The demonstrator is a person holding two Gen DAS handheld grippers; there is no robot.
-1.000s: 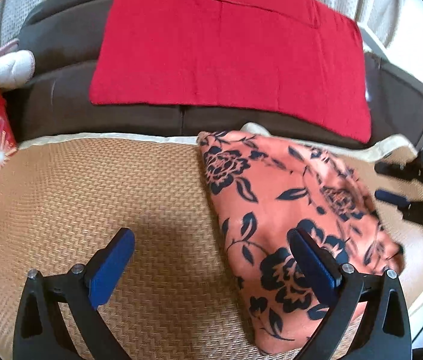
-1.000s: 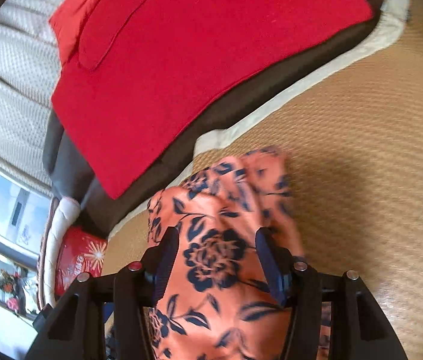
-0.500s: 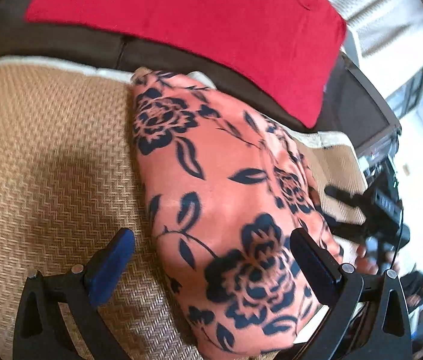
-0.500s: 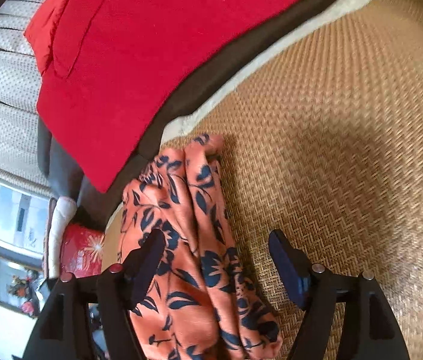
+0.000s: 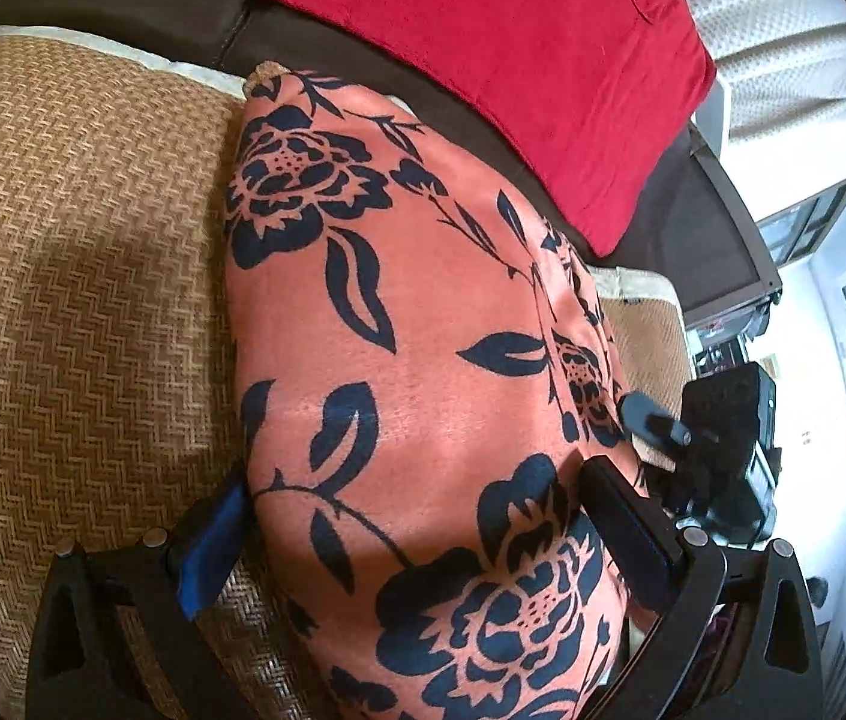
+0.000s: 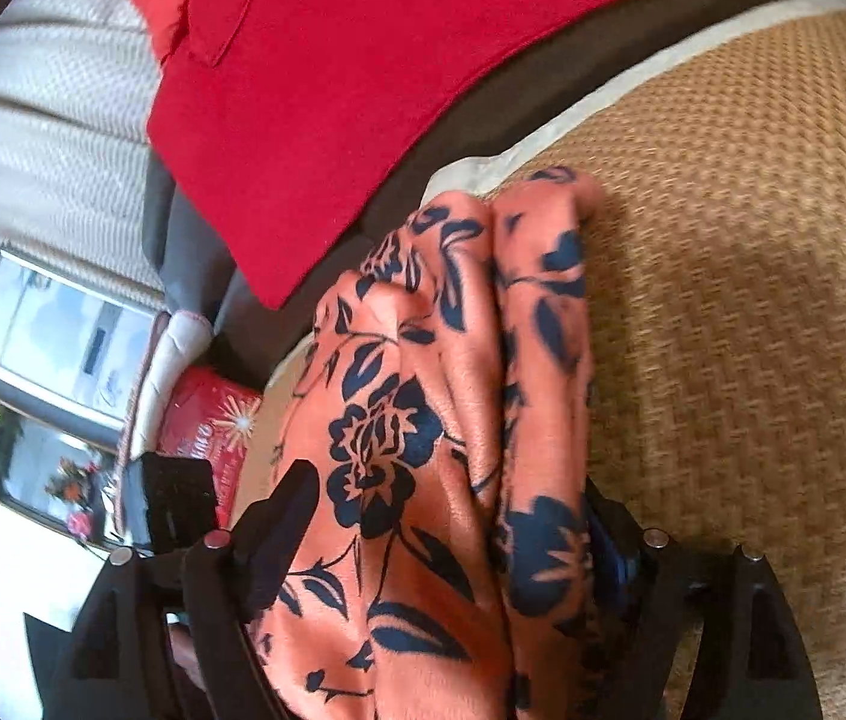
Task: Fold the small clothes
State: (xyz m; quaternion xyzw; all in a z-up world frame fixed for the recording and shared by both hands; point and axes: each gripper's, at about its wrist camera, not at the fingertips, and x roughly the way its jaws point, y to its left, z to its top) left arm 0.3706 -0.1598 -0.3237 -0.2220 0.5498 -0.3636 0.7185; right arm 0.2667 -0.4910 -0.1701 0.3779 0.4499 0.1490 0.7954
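Note:
A folded orange garment with dark blue flowers (image 5: 423, 372) lies on the woven mat (image 5: 75, 276). My left gripper (image 5: 417, 540) has its fingers on either side of the garment's near end and grips it. My right gripper (image 6: 447, 534) holds the other end of the same garment (image 6: 441, 420), the folds bunched between its fingers. The right gripper also shows in the left wrist view (image 5: 693, 450) at the garment's far right edge.
A red cloth (image 5: 483, 48) lies over the dark brown sofa (image 5: 183, 12) behind the mat. A red patterned package (image 6: 207, 414) and a white cushion (image 6: 171, 348) sit past the mat's far end. A window (image 5: 807, 228) is at the right.
Both grippers have closed in on the garment's ends, from open jaws beside it to fingers pressed on the cloth. The left one moved forward over the fabric.

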